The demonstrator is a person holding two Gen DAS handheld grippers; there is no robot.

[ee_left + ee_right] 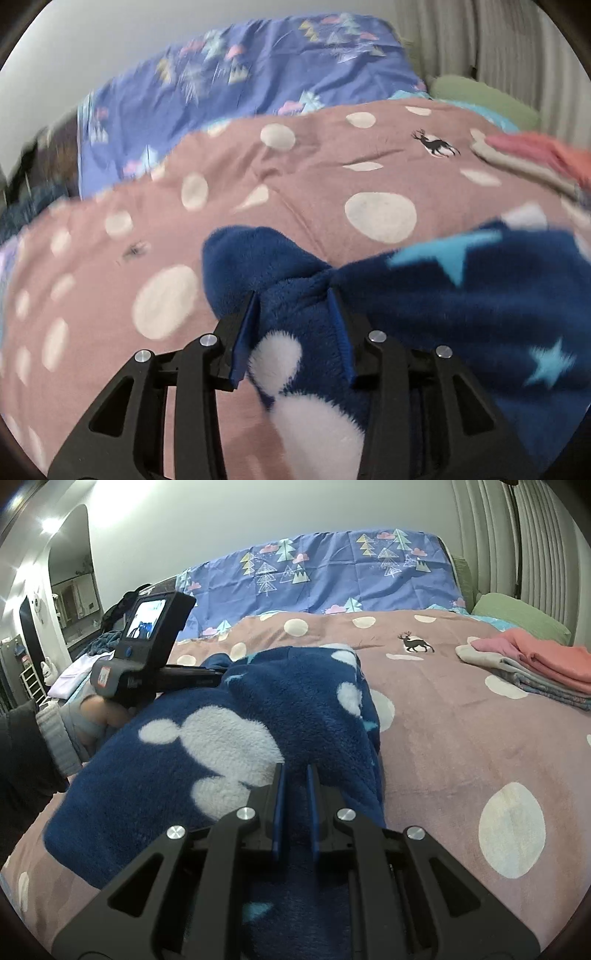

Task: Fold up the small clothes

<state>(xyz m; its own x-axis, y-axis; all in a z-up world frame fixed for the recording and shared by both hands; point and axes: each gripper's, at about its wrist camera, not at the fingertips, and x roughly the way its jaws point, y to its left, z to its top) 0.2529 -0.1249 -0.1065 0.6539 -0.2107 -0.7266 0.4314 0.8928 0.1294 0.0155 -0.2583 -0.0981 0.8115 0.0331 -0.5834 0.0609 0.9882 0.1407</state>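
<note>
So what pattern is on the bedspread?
Dusty pink bedspread with white dots and small black deer; right wrist view.

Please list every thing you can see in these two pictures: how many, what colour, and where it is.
fleece garment: one, dark blue with white shapes and light blue stars, bunched on the bedspread, near the cameras
bedspread: one, dusty pink with white dots and small deer, covers the bed
sheet: one, violet-blue with a tree print, behind the bedspread
folded clothes: one small stack, coral pink on top, grey and patterned below, right side of the bed
pillow: one, green, far right by the ribbed headboard
left hand-held gripper: one, black with blue pads, clamped on a thick bunch of the fleece
right hand-held gripper: one, black with blue pads, shut on the fleece
hand: one, grey cuff, holds the left device
</note>
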